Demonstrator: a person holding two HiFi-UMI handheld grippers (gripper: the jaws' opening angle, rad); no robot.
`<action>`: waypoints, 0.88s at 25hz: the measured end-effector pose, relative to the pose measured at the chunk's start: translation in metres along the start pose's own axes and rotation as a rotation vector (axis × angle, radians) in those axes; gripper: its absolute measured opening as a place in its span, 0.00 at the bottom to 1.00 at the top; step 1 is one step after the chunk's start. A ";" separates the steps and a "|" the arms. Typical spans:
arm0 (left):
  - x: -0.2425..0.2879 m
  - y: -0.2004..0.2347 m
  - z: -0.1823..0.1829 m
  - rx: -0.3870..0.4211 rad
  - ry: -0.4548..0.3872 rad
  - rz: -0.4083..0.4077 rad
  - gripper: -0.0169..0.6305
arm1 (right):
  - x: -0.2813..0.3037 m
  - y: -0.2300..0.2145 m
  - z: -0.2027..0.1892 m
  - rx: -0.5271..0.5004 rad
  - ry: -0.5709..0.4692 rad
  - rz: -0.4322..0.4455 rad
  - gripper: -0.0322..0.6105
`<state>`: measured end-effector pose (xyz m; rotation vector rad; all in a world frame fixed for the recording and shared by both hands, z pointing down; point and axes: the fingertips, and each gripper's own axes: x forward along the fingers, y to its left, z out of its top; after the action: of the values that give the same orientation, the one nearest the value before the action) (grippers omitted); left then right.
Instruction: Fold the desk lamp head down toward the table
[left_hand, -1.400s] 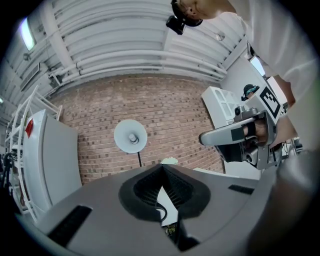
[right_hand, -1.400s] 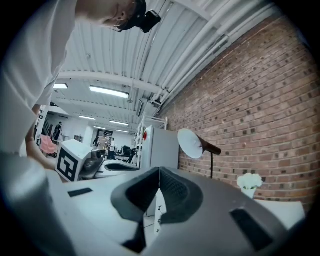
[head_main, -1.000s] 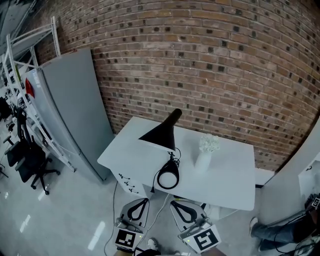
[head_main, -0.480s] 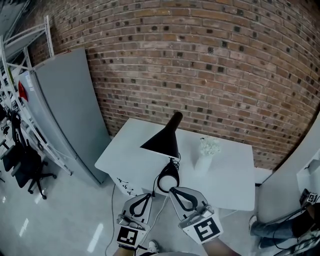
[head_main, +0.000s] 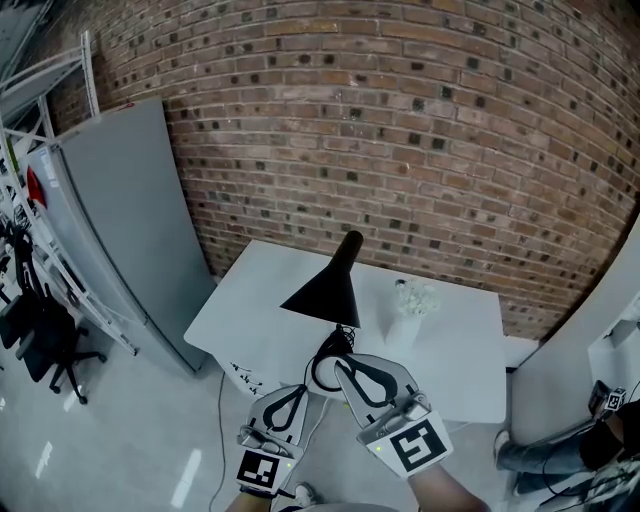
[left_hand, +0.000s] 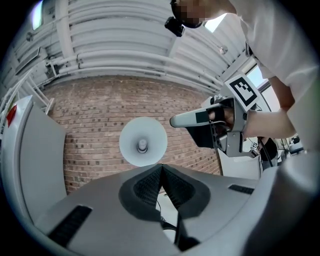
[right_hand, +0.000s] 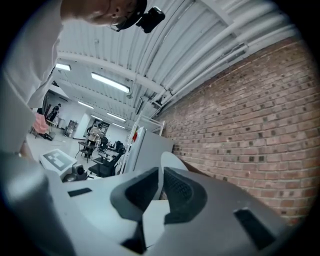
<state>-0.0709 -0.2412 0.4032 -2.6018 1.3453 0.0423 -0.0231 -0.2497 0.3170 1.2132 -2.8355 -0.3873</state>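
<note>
- Red-brown brick wall (head_main: 400, 130) fills the background behind everything.
- Tall grey cabinet (head_main: 120, 220) leans against the wall at the left.
- White rectangular bench (head_main: 450, 340) stands in front of the wall, right of the cabinet.
- Black desk lamp with a cone-shaped head (head_main: 325, 290) stands on the bench near its front edge. The head is raised on its arm and opens toward the front left, and the left gripper view looks up into its white inside (left_hand: 143, 141).
- Right gripper (head_main: 338, 366), grey with a marker cube, overlaps the lamp's ring-shaped base (head_main: 320, 375) in the head view. Its jaws are pressed together on nothing, and I cannot tell whether it touches the base.
- Left gripper (head_main: 296, 388) hangs just in front of the bench edge, jaws also pressed together and empty.
- Small white vase (head_main: 405, 325) of white flowers (head_main: 415, 298) stands right of the lamp.
</note>
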 end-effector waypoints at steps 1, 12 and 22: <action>0.001 0.001 0.000 -0.002 -0.001 -0.002 0.04 | 0.002 0.000 0.001 -0.007 0.002 0.001 0.08; 0.006 0.015 0.010 -0.008 -0.012 0.004 0.04 | 0.018 -0.021 0.018 -0.092 0.012 -0.048 0.18; 0.004 0.026 0.007 -0.032 -0.004 0.010 0.04 | 0.041 -0.029 0.016 -0.180 0.059 -0.048 0.25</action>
<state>-0.0890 -0.2571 0.3912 -2.6197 1.3671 0.0706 -0.0328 -0.2951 0.2915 1.2365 -2.6596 -0.5842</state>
